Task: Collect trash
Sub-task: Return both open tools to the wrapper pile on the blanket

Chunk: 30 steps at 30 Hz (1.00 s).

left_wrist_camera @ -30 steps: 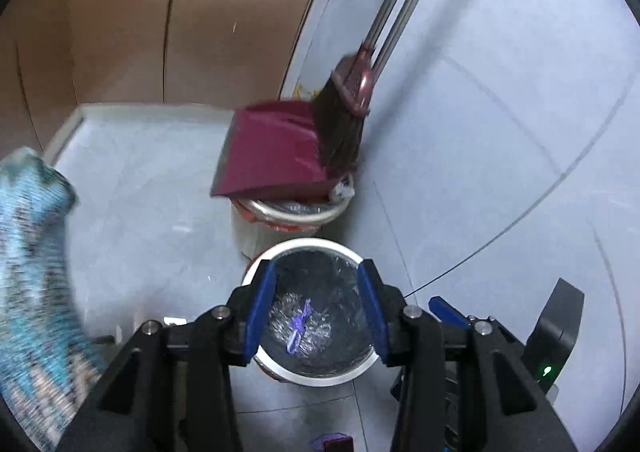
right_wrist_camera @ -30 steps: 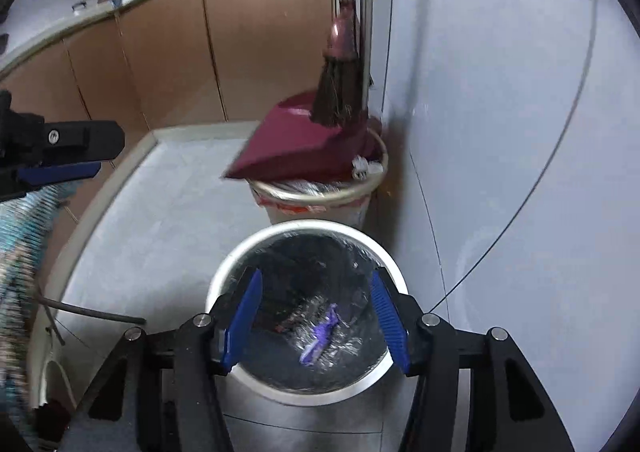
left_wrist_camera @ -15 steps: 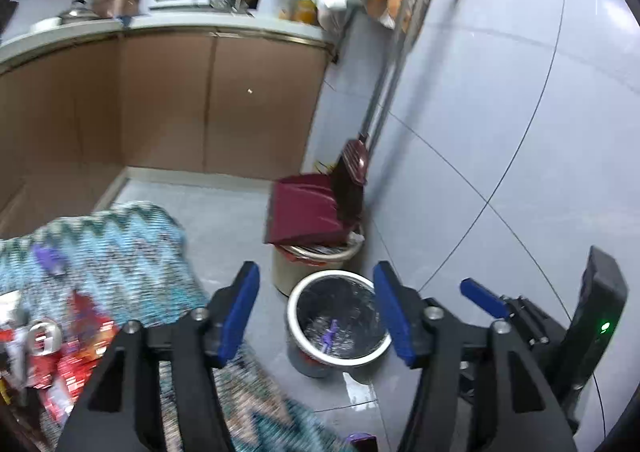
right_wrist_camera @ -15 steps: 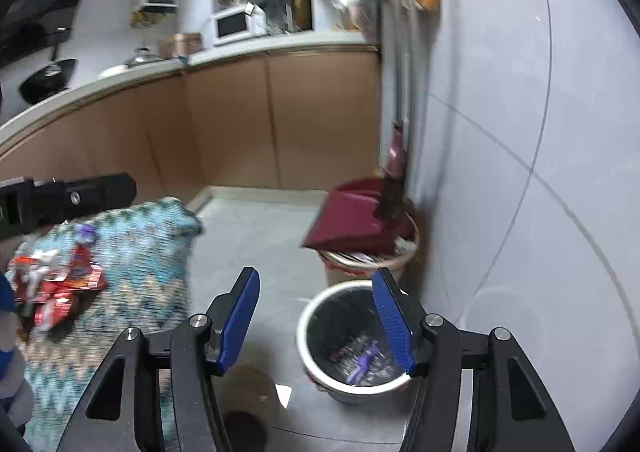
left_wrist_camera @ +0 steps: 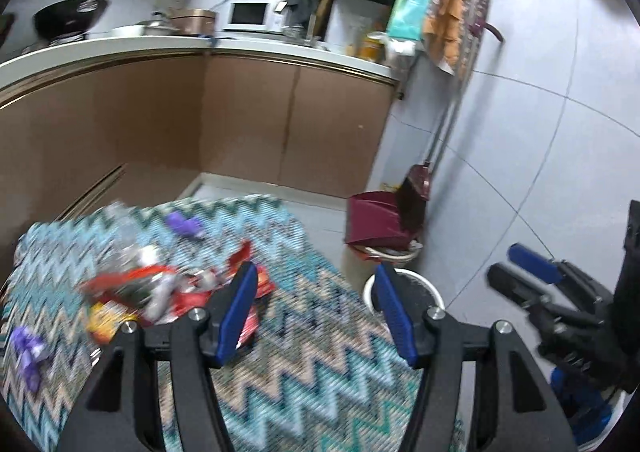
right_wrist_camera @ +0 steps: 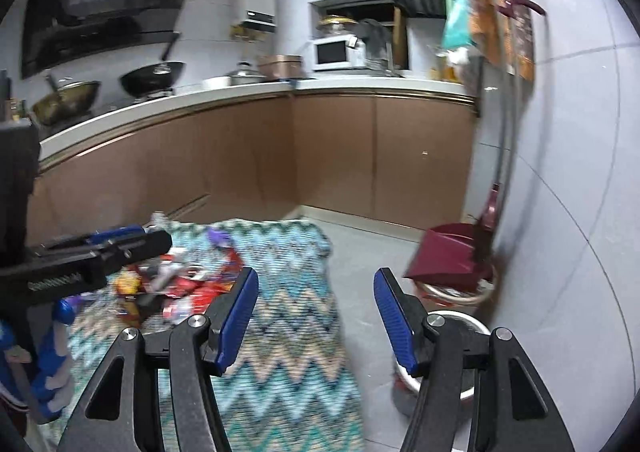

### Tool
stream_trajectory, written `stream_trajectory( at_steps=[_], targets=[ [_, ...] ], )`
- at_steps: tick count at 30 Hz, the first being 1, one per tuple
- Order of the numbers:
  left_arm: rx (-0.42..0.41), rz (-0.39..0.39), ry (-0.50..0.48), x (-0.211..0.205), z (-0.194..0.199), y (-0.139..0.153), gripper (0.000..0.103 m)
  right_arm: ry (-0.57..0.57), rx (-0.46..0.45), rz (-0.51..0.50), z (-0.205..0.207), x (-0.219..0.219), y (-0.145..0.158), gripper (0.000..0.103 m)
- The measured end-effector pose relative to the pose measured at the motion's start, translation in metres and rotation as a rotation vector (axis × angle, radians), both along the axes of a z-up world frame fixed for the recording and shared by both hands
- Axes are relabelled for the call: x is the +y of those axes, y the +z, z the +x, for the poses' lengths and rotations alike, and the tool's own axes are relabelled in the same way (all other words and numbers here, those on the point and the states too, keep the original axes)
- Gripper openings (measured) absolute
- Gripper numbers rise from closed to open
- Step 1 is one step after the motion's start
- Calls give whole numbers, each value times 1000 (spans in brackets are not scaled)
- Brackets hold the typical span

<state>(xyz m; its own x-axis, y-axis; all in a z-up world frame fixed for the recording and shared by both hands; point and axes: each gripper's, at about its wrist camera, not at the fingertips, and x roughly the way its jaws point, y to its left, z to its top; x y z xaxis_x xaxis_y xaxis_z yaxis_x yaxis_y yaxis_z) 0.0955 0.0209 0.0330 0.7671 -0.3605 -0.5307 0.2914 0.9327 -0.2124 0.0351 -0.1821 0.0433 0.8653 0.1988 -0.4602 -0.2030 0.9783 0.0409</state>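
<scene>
Both grippers, left [left_wrist_camera: 316, 308] and right [right_wrist_camera: 316, 312], spread and empty (left jaws lately widened), have swung up from the bin [left_wrist_camera: 434, 294] toward wrappers [left_wrist_camera: 160, 292] heaped on the cloth-covered table [left_wrist_camera: 304, 384], signalling another pickup.

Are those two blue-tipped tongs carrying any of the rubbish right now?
No, nothing is held. The left tongs and the right tongs both stand open with empty gaps, above the zigzag cloth. The wrappers lie untouched on it.
</scene>
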Motion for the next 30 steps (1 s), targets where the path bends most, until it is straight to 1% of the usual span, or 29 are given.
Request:
stream_trajectory(
  at_steps=[5, 9, 13, 16, 21, 24, 28, 30],
  targets=[
    [-5, -12, 96, 55, -33, -8, 59, 74, -15, 32, -26, 24, 12, 58],
    [-2, -17, 163, 96, -55, -22, 65, 128, -2, 71, -32, 34, 13, 58],
    [20, -24, 222, 132, -63, -41, 69, 170, 51, 101, -19, 47, -1, 58],
    [52, -25, 261, 153, -60, -61, 71, 194, 107, 115, -1, 59, -20, 58],
    [83, 8, 278, 161, -45, -90, 71, 236, 212, 148, 29, 81, -57, 58],
    [80, 44, 272, 158, -28, -98, 71, 265, 283, 179, 48, 93, -80, 58],
    [72, 95, 252, 149, -6, -105, 71, 295, 386, 262, 75, 102, -110, 58],
    [74, 122, 244, 146, 6, -110, 71, 300, 420, 292, 87, 106, -120, 58]
  ],
)
